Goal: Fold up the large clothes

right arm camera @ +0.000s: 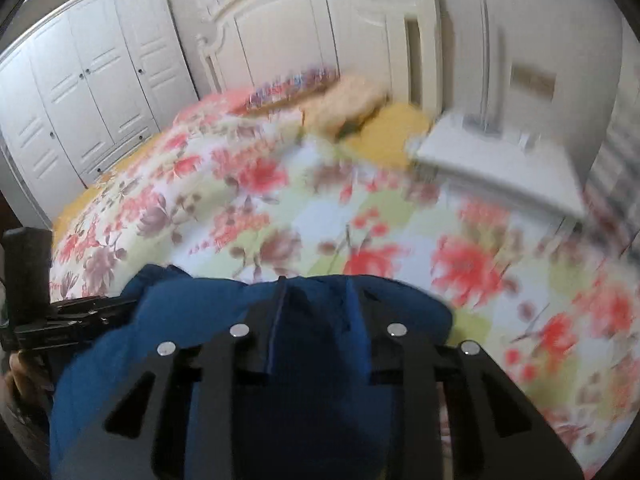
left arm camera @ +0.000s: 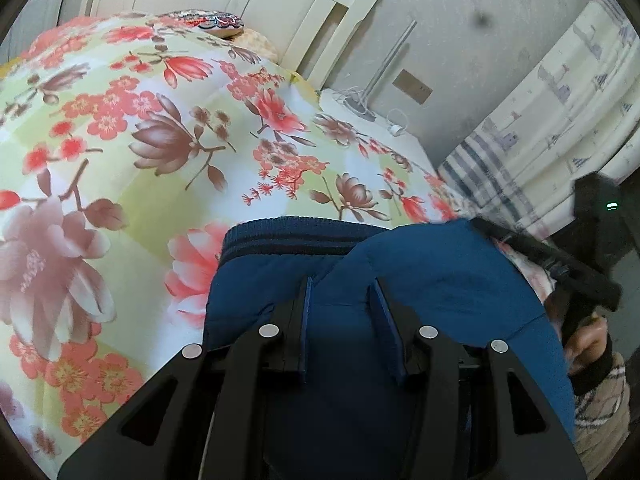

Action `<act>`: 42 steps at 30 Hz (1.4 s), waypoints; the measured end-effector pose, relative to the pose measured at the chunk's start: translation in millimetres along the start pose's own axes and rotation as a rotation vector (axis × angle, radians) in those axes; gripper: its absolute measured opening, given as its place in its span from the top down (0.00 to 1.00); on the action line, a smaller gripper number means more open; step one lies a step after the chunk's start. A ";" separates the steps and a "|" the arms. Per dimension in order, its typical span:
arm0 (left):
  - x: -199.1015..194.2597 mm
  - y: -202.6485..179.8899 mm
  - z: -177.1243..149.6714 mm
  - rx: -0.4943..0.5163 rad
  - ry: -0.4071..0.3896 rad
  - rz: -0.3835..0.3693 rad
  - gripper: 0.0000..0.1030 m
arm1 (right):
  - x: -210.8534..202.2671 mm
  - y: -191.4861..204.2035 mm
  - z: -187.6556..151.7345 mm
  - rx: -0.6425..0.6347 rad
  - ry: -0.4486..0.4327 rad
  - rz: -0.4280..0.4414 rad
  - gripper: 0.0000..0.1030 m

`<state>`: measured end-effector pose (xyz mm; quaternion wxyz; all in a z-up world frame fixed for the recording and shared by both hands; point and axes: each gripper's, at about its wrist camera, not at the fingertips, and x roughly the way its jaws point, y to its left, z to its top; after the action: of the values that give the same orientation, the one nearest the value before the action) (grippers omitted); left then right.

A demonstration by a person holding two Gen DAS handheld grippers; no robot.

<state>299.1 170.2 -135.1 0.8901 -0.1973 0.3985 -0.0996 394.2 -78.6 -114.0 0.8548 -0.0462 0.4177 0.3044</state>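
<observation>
White wardrobe (right arm camera: 92,92), headboard (right arm camera: 288,32), nightstand (right arm camera: 500,164), curtain (left arm camera: 560,120); floral bedspread (left arm camera: 160,128).

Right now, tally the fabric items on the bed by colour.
Blue: 1, the garment
Floral red and green: 1, the quilt
Yellow: 1, the sheet
Tan: 1, the pillow
Total: 4

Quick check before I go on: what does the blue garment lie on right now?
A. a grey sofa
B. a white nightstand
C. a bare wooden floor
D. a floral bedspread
D: the blue garment rests on the floral bedspread, red and brown flowers all around it.
</observation>
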 end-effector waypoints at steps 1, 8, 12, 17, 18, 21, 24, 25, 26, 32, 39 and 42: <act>0.3 -0.9 0.1 0.007 0.001 0.012 0.53 | 2.4 -0.6 -2.4 -0.001 -0.015 0.019 0.71; -0.1 -5.3 0.7 0.037 -0.002 0.054 0.53 | -36.2 40.3 32.2 -0.116 -0.026 -0.093 0.49; -0.5 -3.6 0.8 0.034 -0.002 0.051 0.53 | -18.6 78.0 30.8 -0.262 0.065 -0.110 0.39; -0.8 -2.6 0.2 0.033 -0.002 0.071 0.53 | 30.6 83.6 17.2 -0.292 0.165 -0.197 0.39; -0.2 -2.5 0.2 0.032 -0.001 0.071 0.53 | 32.1 84.3 16.9 -0.297 0.172 -0.201 0.39; 0.4 -3.5 0.2 0.034 0.003 0.077 0.53 | 36.8 84.1 13.8 -0.295 0.178 -0.216 0.39; 0.6 -3.6 0.1 0.034 0.005 0.080 0.53 | 39.0 86.2 12.0 -0.296 0.163 -0.243 0.39; 0.7 -3.7 0.3 0.035 0.006 0.083 0.53 | 38.9 86.4 11.5 -0.293 0.154 -0.251 0.39; 1.1 -5.0 0.6 0.041 0.009 0.091 0.53 | 37.8 87.2 10.2 -0.293 0.141 -0.261 0.39; -22.8 -8.5 -1.7 0.104 0.029 0.129 0.52 | -36.3 91.6 -3.1 -0.171 0.061 -0.278 0.14; -91.5 40.5 -42.5 -0.063 0.065 -0.100 0.04 | -131.5 38.4 -114.9 0.213 0.009 0.067 0.03; -83.4 40.0 -63.0 -0.039 0.135 -0.156 0.04 | -122.9 28.2 -163.9 0.351 0.088 0.272 0.02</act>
<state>197.5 217.1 -134.5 0.8467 -0.2379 0.4430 -0.1738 208.7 -169.6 -123.9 0.7818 0.1466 0.5036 0.3371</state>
